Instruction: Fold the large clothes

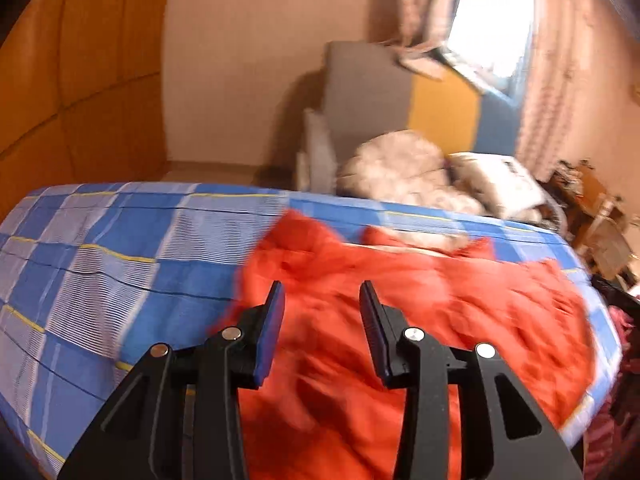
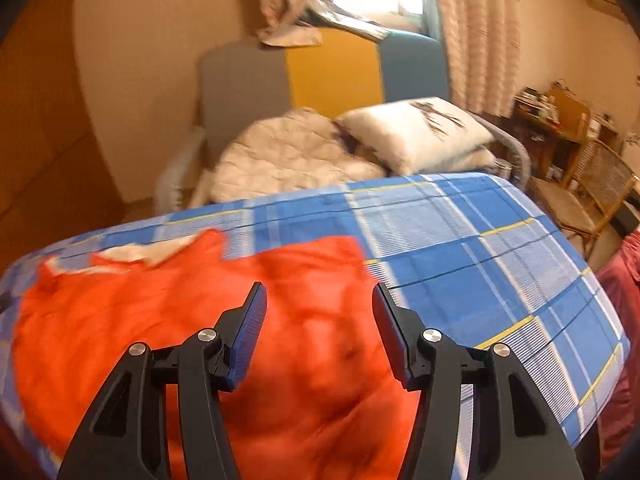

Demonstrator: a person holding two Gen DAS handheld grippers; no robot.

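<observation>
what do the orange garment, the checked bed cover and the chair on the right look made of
Orange garment: soft matte cloth, rumpled; weave lost in blur.
Checked bed cover: thin woven fabric, probably cotton, with printed blue and white checks and yellow lines.
Chair: wood or rattan frame, warm sheen, open mesh back that looks like cane.

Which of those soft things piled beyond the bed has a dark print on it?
The white pillow, on the right; the quilted blanket beside it is plain beige.

Daylight enters through the window point(image 1: 492, 20), overexposed at 1 o'clock in the left view, 12 o'clock in the right. Warm orange cast overall. Motion blur smears the red garment point(image 2: 200, 340). Fisheye bending, dark corners.
</observation>
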